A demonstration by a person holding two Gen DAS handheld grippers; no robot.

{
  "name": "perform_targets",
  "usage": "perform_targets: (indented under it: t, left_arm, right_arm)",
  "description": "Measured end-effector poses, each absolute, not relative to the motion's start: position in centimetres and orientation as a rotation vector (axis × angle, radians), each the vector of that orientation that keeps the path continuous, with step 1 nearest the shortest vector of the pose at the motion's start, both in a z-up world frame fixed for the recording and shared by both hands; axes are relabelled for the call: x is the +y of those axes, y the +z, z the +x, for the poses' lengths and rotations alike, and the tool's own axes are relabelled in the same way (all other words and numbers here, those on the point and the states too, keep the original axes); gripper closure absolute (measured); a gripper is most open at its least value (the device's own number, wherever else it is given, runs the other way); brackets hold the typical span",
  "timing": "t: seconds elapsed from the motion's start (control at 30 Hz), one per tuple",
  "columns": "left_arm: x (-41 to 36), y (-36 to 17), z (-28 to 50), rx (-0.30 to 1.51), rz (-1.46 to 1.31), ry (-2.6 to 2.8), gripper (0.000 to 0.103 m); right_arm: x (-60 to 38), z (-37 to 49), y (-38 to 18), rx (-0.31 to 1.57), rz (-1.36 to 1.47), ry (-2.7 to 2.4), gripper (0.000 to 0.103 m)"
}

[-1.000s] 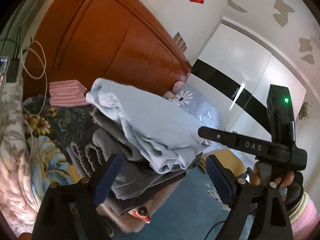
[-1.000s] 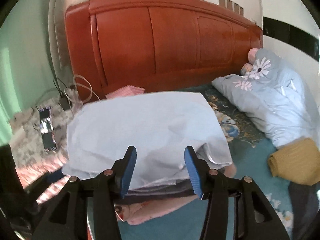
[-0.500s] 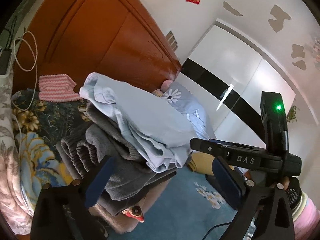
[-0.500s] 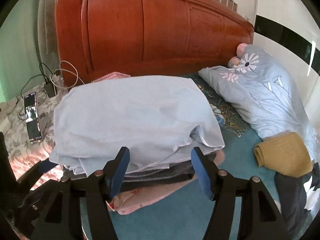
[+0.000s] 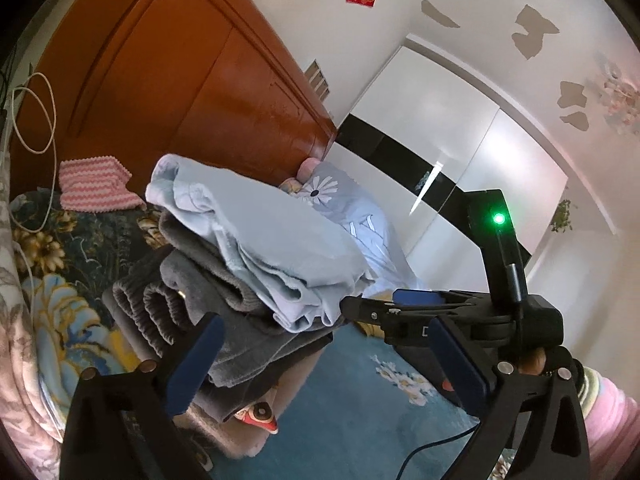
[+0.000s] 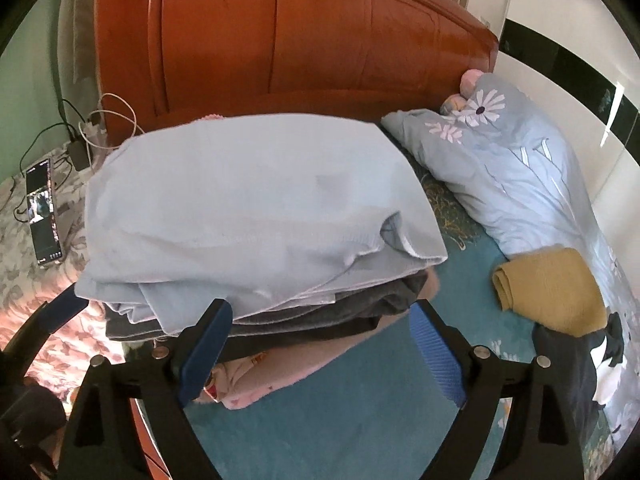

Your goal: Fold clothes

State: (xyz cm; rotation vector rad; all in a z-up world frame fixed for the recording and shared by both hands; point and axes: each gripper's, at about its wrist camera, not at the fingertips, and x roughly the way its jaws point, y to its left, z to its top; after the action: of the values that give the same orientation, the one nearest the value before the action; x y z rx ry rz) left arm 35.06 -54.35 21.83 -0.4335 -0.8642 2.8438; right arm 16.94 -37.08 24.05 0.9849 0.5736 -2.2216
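Folded pale-blue soft cotton garment (image 6: 248, 208) lying on top of a stack of folded clothes, directly over a folded dark-grey fleece garment (image 5: 224, 300) with ribbed cuffs, and that over a pink printed garment (image 6: 256, 384) at the bottom. Stack resting on a teal floral bedspread (image 6: 460, 288), in front of a glossy reddish-brown wooden headboard (image 6: 320, 32).

Left gripper (image 5: 324, 360) standing released, blue-padded fingers spread wide, one pad near the grey layer's side edge, nothing between them. Contact with the cloth not determinable. Right gripper (image 6: 320, 348) likewise released, fingers parted on either side of the stack's near edge, low against the grey and pink layers, clasping nothing.

Also noted: rolled mustard-yellow knit item (image 6: 552, 292) lying well apart to the right of the stack; pale-blue quilt with white daisy print (image 6: 512, 168) bunched along the far right; pink-and-white zigzag knitted cloth (image 5: 96, 184) lying against the headboard; black smartphone with lit screen (image 6: 42, 212) lying at far left beside white charging cables (image 6: 112, 120).
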Motion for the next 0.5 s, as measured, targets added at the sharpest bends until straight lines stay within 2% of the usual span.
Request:
perform_targets:
  t: [0.5]
  left_arm:
    - [-54.4,21.1,33.1,-0.901,-0.455,2.806,0.000]
  right_arm:
    - [-37.6,16.4,22.8,0.558,1.079,-2.209,0.012]
